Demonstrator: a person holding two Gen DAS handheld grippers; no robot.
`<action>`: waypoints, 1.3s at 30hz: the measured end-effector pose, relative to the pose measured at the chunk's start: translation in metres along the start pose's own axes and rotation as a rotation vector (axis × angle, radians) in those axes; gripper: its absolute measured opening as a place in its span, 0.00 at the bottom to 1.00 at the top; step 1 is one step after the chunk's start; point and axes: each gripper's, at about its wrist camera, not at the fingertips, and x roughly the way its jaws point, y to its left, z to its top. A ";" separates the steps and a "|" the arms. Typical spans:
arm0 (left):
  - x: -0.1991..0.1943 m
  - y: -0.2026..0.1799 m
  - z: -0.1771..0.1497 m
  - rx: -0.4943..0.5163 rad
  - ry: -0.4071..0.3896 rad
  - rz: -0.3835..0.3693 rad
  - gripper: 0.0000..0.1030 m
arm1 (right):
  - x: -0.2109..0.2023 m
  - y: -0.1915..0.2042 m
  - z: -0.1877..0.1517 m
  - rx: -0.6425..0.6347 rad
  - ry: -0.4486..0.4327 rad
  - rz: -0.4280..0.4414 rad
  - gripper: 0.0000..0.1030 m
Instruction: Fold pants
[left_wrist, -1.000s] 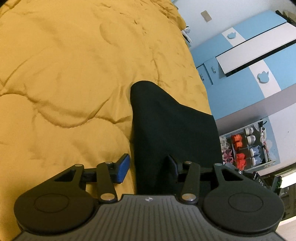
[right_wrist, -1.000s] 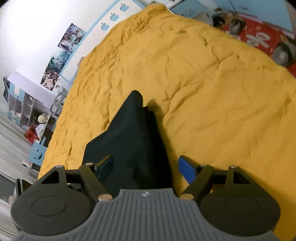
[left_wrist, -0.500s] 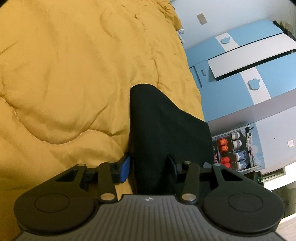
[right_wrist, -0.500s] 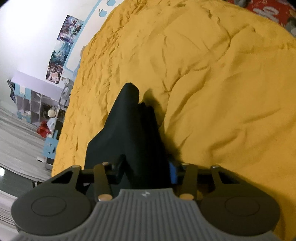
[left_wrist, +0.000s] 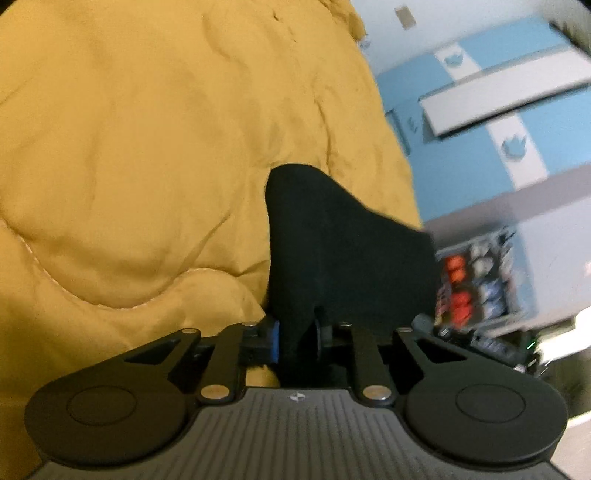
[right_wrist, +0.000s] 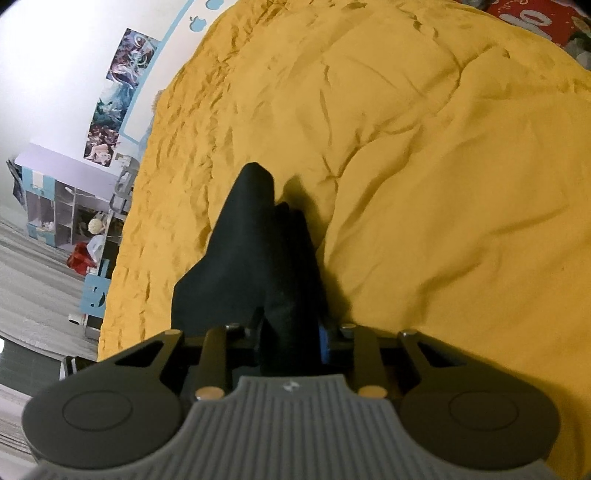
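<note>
Left wrist view: the left tongs (left_wrist: 295, 332) are seen closed narrowly on an edge of the black pants (left_wrist: 343, 243); a blue pad (left_wrist: 272, 339) is pressed against the cloth on one side, the opposite finger being largely covered by fabric. From the grip the pants extend forward as a dark, rounded fold over the yellow quilt (left_wrist: 147, 147) of the bed. Beyond the bed edge a blue-and-white wardrobe (left_wrist: 509, 110) and a shelf of small coloured items (left_wrist: 476, 280) are visible, blurred.

Right wrist view: the right tongs (right_wrist: 290, 341) are likewise drawn narrowly together on the pants (right_wrist: 258, 251), with a strip of blue pad (right_wrist: 323, 343) showing at the right side of the bunched cloth. The fabric is gathered in several layers between the fingers and tapers forward to a point, under which a shadow is cast on the quilt (right_wrist: 443, 184). Whether the far end touches the quilt cannot be told. Posters (right_wrist: 118, 96) on a white wall and a shelving unit (right_wrist: 62, 206) are seen at left.
</note>
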 end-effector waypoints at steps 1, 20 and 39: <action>0.000 -0.005 0.000 0.008 0.004 0.018 0.23 | 0.001 0.001 -0.001 -0.008 0.001 -0.009 0.20; -0.063 -0.015 -0.014 0.015 0.037 0.010 0.29 | -0.002 -0.001 -0.008 0.011 -0.032 -0.018 0.24; 0.017 0.021 0.038 -0.288 -0.091 -0.029 0.19 | 0.006 -0.016 0.028 0.094 -0.060 0.068 0.19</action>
